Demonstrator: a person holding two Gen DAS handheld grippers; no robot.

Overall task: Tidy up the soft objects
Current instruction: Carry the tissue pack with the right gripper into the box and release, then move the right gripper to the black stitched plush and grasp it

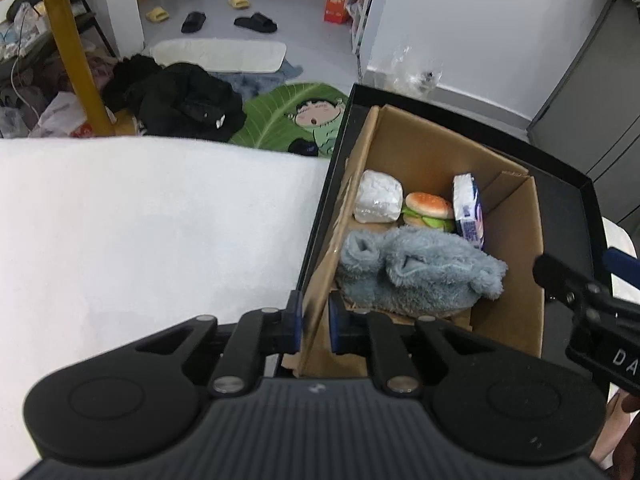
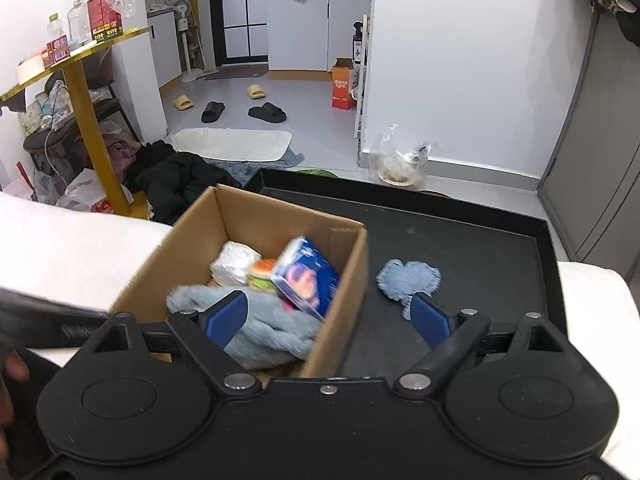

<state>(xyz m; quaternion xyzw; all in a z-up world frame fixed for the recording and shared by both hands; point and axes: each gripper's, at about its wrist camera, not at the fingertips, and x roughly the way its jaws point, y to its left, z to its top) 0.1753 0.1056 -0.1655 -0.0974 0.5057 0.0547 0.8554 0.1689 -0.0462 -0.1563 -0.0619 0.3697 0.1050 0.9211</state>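
A cardboard box [image 1: 508, 248] stands in a black tray [image 1: 560, 168]. In it lie fluffy blue slippers [image 1: 424, 272], a toy burger [image 1: 428, 208], a white wrapped packet [image 1: 378, 196] and a blue tissue pack [image 1: 468, 212]. My left gripper [image 1: 315, 320] is shut on the box's near left wall. My right gripper [image 2: 328, 316] is open above the box's right wall; its left finger hangs over the slippers [image 2: 268, 332]. The tissue pack [image 2: 308, 276] looks blurred, tilted in the box [image 2: 192, 232]. A blue denim heart patch [image 2: 408, 280] lies on the tray floor [image 2: 480, 248], right of the box.
The tray rests on a white padded surface [image 1: 140, 220]. Beyond it on the floor are black clothes [image 1: 180, 100], a green leaf mat [image 1: 292, 116], a white mat [image 1: 220, 54] and slippers. A gold-legged table [image 2: 88, 108] stands left. A grey cabinet [image 2: 592, 140] is right.
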